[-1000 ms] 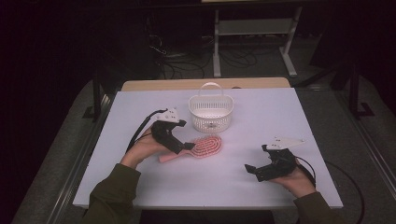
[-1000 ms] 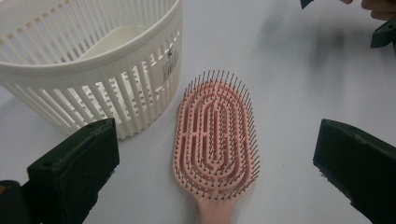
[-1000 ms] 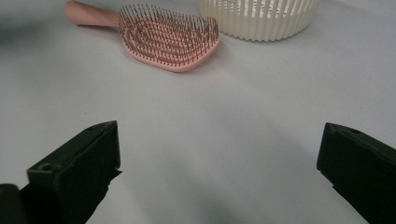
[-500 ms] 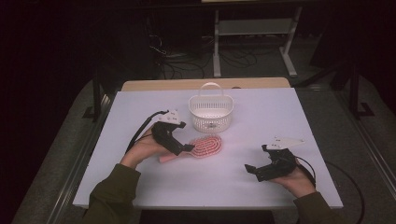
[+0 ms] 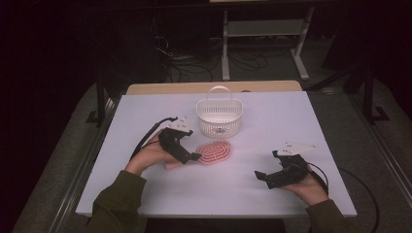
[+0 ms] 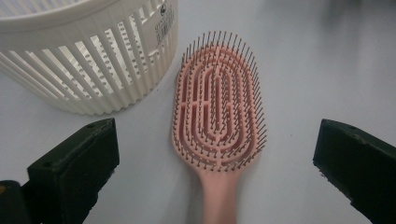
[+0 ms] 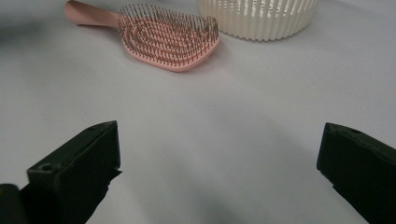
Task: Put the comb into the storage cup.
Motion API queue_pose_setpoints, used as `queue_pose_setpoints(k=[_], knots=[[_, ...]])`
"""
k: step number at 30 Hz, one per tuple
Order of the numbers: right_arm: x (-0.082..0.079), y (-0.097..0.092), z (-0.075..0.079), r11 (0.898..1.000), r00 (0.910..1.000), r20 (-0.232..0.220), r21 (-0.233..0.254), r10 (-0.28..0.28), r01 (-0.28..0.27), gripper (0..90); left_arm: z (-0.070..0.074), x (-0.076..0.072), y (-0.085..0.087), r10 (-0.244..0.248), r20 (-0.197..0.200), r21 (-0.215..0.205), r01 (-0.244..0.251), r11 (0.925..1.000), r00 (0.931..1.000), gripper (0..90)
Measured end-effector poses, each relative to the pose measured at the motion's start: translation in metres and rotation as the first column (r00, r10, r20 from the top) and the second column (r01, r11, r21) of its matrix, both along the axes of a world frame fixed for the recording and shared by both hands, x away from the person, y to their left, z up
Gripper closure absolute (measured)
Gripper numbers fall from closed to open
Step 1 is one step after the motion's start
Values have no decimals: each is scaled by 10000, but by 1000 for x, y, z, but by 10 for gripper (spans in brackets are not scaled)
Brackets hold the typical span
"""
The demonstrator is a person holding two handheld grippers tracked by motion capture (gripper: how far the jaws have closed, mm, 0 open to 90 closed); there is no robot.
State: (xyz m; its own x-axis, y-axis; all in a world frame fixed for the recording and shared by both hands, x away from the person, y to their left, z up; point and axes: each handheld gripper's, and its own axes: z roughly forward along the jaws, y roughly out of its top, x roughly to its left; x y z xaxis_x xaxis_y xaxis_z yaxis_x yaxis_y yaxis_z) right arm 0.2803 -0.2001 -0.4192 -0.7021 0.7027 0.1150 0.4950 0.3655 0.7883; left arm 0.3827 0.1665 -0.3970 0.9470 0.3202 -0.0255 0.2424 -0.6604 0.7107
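In the high view, the pink hairbrush (image 5: 214,151) lies bristles up near the middle of the frame on the white table (image 5: 145,111), just below the white basket (image 5: 219,116), which looks empty, so the work, judged to be lifting the brush and putting it in the basket, appears barely begun: nothing is gripped yet. The left gripper (image 5: 193,156) sits left of centre, its tips at the brush's handle, the forearm in a green sleeve coming up from the lower left; the right gripper (image 5: 261,175) rests low at the lower right, well apart from the brush, pointing toward the left of the frame. In the left gripper view, the hairbrush (image 6: 217,112) runs up the centre with its handle at the bottom edge, between the two black jaws, which stand wide apart and touch nothing; the basket (image 6: 88,51) fills the upper left, just beside the brush head. In the right gripper view, the jaws are likewise spread wide and hold nothing above bare table, with the hairbrush (image 7: 163,37) at upper centre and the basket (image 7: 259,16) at the upper right.
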Motion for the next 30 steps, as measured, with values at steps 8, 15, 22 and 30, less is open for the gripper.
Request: queue_pose_setpoints(k=[8, 15, 22, 30], knots=[[0, 0, 0, 10000, 10000, 14, -9, 13, -13, 0, -4, -1, -2, -89, -71, 473, 93, 9988, 9999, 1], [0, 0, 0, 10000, 10000, 13, -7, 7, -7, 0, -6, -1, -2, -136, -81, 698, 141, 9975, 9999, 3], [0, 0, 0, 10000, 10000, 15, 2, -8, 8, 0, -8, -1, -4, -147, -61, 1027, 152, 9946, 9999, 3], [0, 0, 0, 10000, 10000, 12, 10, -10, 10, 0, -12, -2, -6, -196, -134, 1450, 213, 9892, 9997, 3]])
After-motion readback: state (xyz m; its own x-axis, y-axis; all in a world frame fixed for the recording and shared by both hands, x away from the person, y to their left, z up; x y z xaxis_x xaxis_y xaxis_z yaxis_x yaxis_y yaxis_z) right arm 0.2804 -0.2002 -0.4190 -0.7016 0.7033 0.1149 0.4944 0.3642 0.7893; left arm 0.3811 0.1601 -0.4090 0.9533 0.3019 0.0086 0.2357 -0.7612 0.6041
